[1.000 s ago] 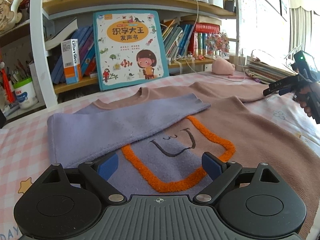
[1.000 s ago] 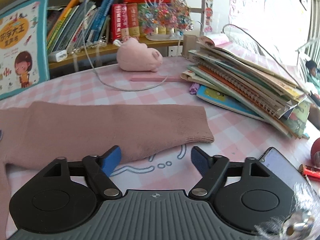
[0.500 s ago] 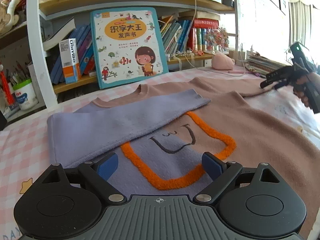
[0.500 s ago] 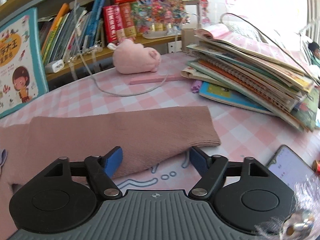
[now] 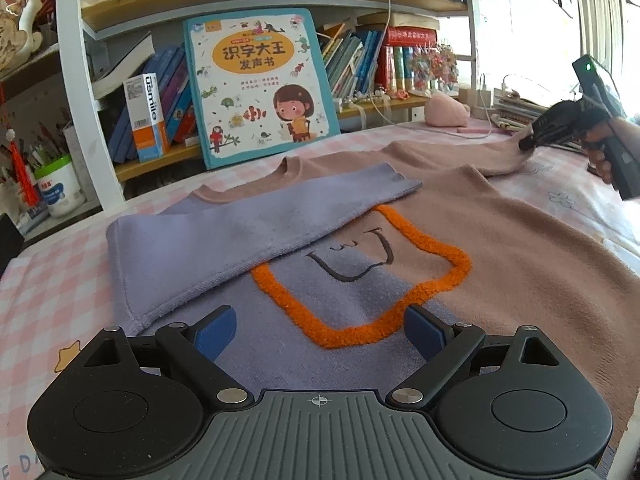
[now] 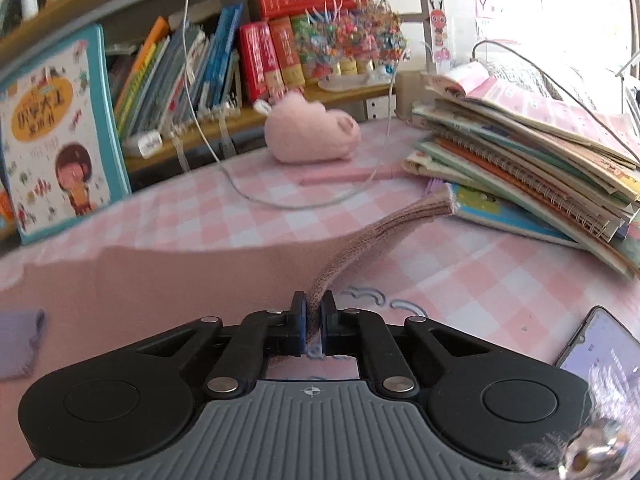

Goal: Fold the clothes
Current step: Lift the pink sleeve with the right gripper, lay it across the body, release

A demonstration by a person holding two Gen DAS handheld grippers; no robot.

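A pink and lavender sweater (image 5: 500, 240) with an orange-outlined patch lies flat on the checked tablecloth. Its lavender sleeve (image 5: 240, 228) is folded across the chest. My left gripper (image 5: 318, 330) is open and empty, hovering over the sweater's lower front. My right gripper (image 6: 314, 320) is shut on the pink sleeve (image 6: 372, 240) near its cuff and holds it lifted off the table. The right gripper also shows in the left wrist view (image 5: 536, 138), at the far right, pinching the sleeve end.
A stack of books (image 6: 540, 160) sits right of the sleeve. A phone (image 6: 600, 348) lies near right. A pink plush pig (image 6: 312, 132) and a white cable (image 6: 280, 196) lie behind. A picture book (image 5: 256, 84) leans on the shelf.
My right gripper has shut on the pink sleeve's cuff end and lifted it off the table. My left gripper has stayed open over the sweater's front.
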